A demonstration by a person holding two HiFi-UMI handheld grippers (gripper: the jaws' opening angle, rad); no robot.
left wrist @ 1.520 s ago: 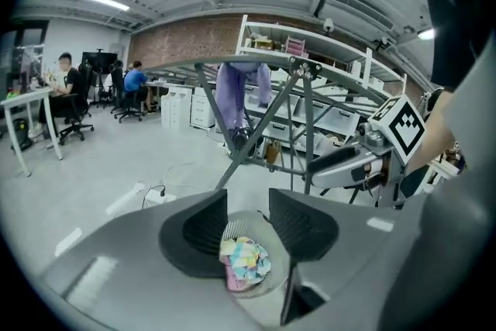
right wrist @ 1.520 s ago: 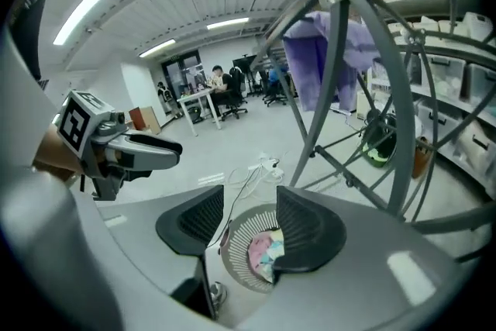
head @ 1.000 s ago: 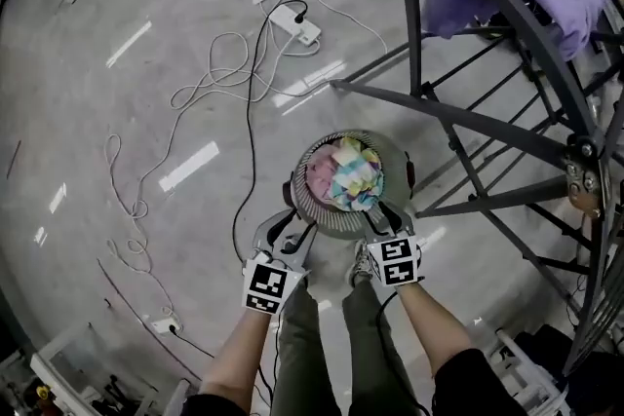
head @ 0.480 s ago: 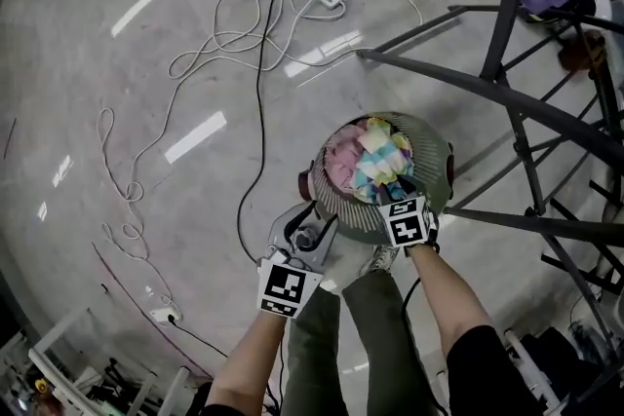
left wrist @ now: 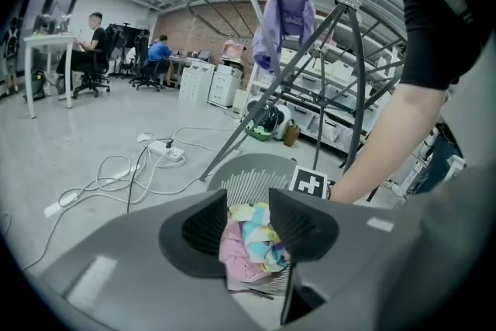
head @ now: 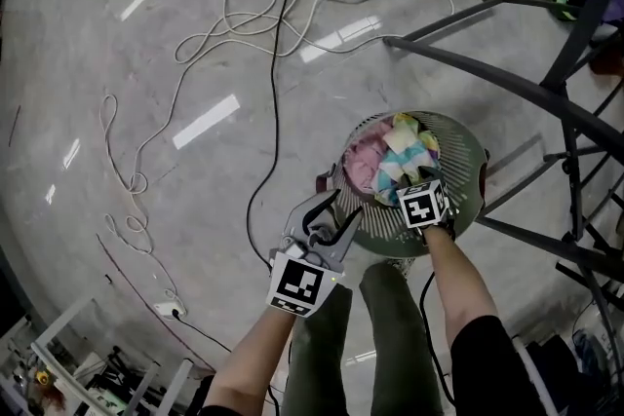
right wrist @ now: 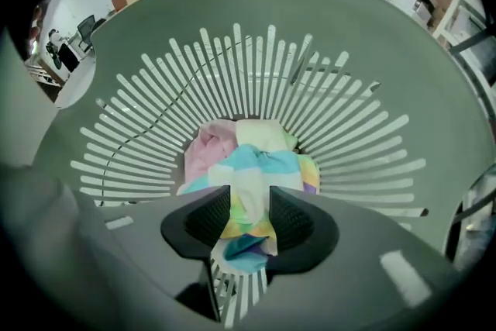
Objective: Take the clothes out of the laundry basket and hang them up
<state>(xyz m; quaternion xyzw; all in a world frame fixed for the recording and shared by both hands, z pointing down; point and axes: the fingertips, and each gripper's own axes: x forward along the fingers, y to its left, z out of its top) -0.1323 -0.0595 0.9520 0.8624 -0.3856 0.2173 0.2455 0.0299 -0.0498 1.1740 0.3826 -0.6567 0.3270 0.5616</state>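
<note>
The right gripper (right wrist: 249, 219) is held inside the basket (head: 470, 143) and is closed on the pastel cloth (right wrist: 252, 174), by which the gap between its pads is filled. A pink cloth (head: 363, 161) is seen beside it in the basket. The left gripper (head: 327, 211) is held just outside the basket rim, jaws apart, nothing gripped. The basket is set on the floor by the rack (head: 487, 78)
</note>
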